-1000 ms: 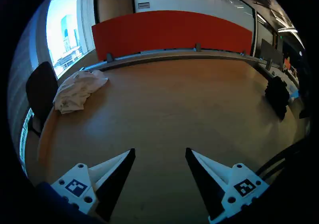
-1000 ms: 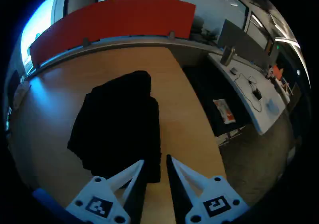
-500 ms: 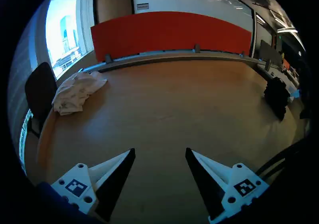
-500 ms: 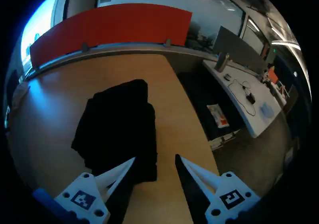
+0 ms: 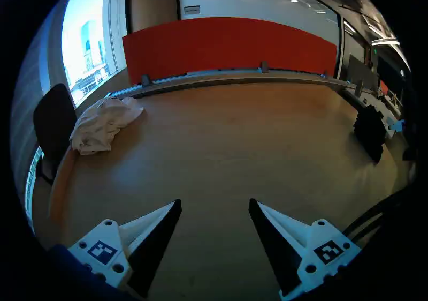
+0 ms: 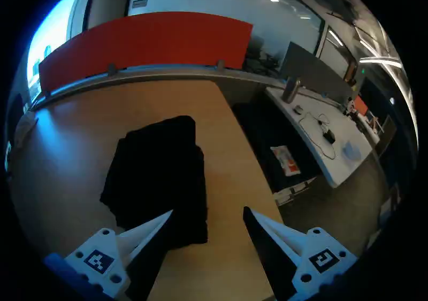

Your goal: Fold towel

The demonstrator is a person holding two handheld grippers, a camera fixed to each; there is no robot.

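Towel [image 6: 158,178]: black, folded, flat on the wooden table [image 6: 235,194] near its right edge, at 11 o'clock of the right gripper [image 6: 208,210]. Right gripper fingers: spread wide, holding nothing; contact with the cloth cannot be told. Left gripper [image 5: 214,201]: fingers spread wide, empty, above bare tabletop. Crumpled white cloth [image 5: 104,121]: 10 o'clock, beside the black chair [image 5: 53,121].

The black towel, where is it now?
In the right gripper view, the black towel lies left of centre on the table, just ahead of the right gripper.
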